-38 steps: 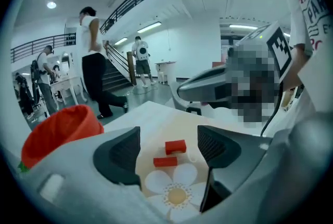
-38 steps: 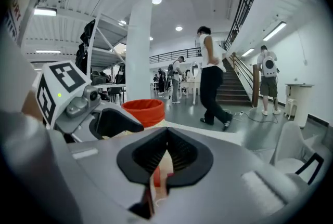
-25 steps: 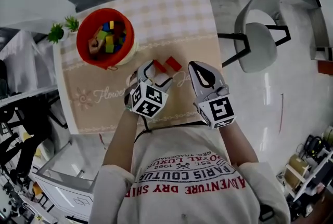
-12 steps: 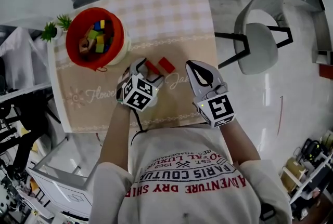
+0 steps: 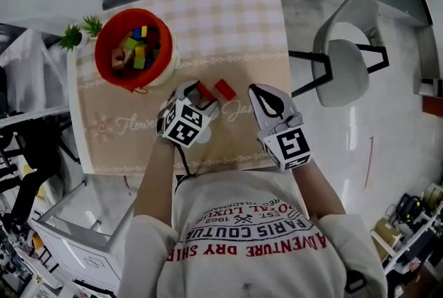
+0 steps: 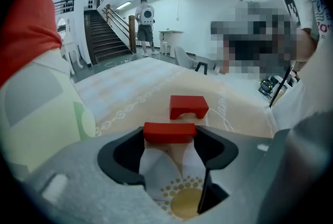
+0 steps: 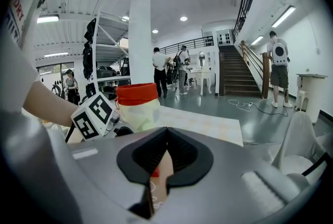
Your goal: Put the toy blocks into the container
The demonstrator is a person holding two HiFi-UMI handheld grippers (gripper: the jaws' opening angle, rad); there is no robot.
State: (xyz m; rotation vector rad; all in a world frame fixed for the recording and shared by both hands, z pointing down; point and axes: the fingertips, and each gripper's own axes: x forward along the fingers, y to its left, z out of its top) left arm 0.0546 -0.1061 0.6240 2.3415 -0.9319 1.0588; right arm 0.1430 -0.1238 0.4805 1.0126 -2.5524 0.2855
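My left tongs are closing around the red block; my right tongs are closed, empty. Next, lift it toward the bucket at ten o'clock.

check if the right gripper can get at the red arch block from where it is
Probably yes: the arch block lies uncovered on the table, just beside the right gripper. The left gripper, jaws closing on the flat block next to it, crowds one side.
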